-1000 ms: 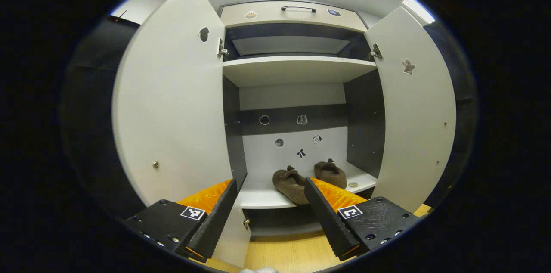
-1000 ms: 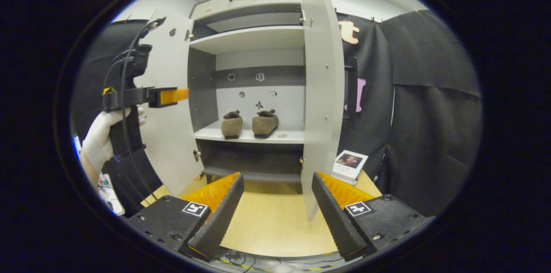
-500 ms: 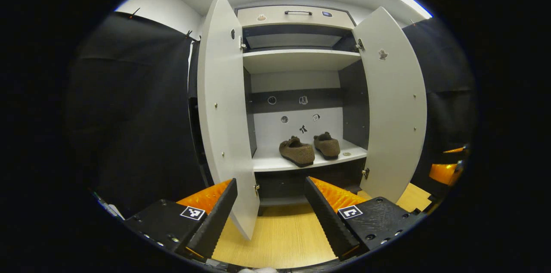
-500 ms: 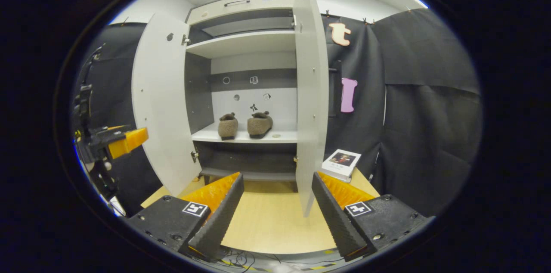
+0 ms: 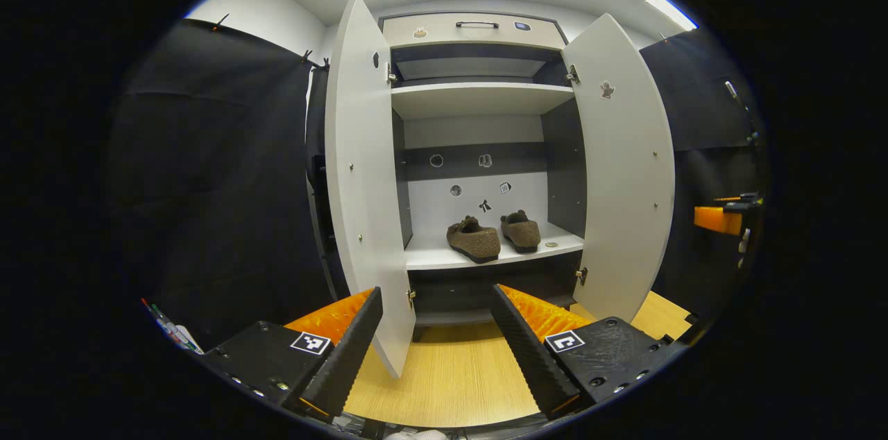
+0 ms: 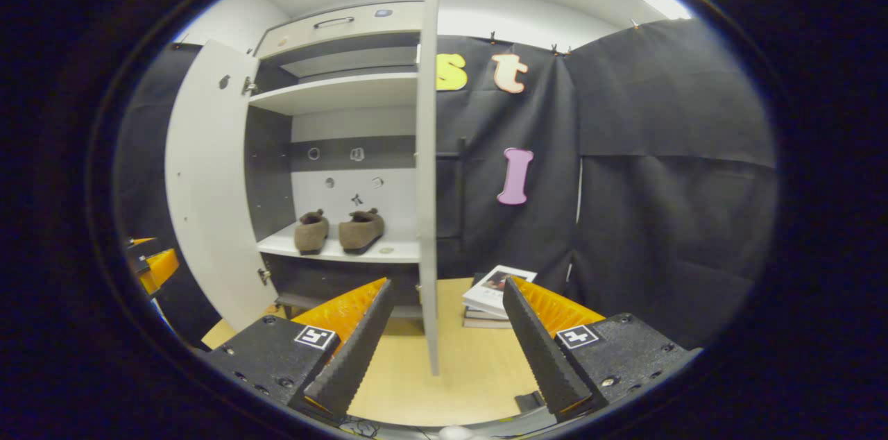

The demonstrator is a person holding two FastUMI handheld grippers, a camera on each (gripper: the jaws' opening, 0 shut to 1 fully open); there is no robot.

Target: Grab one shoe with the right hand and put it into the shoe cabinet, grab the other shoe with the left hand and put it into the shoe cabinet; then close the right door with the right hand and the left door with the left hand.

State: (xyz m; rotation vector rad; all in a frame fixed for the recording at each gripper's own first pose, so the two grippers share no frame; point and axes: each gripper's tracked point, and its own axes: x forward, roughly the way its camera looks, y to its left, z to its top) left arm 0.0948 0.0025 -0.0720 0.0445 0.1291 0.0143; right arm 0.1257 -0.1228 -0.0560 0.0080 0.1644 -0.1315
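Observation:
Two brown fuzzy shoes (image 5: 473,240) (image 5: 521,230) stand side by side on the lower shelf (image 5: 444,258) of the white shoe cabinet, toes pointing outward. Both doors stand open: the left door (image 5: 364,183) and the right door (image 5: 624,169). My left gripper (image 5: 437,343) is open and holds nothing, well back from the cabinet over the wooden floor. My right gripper (image 6: 447,343) is open too, with the right door (image 6: 429,169) edge-on between its fingers, farther off. The shoes (image 6: 311,232) (image 6: 361,230) sit left of that door. The other gripper (image 5: 718,219) shows at the far right edge.
A small stack of books (image 6: 496,294) lies on the wooden floor (image 6: 472,370) right of the cabinet, by the black cloth wall. A small round thing (image 5: 551,244) rests on the shelf beside the shoes. An upper shelf (image 5: 479,98) and a drawer with a handle (image 5: 477,25) sit above.
My left gripper has pulled back from the shelf, so the whole cabinet now shows. The right gripper has swung to the right, bringing the right door edge-on and the books into sight.

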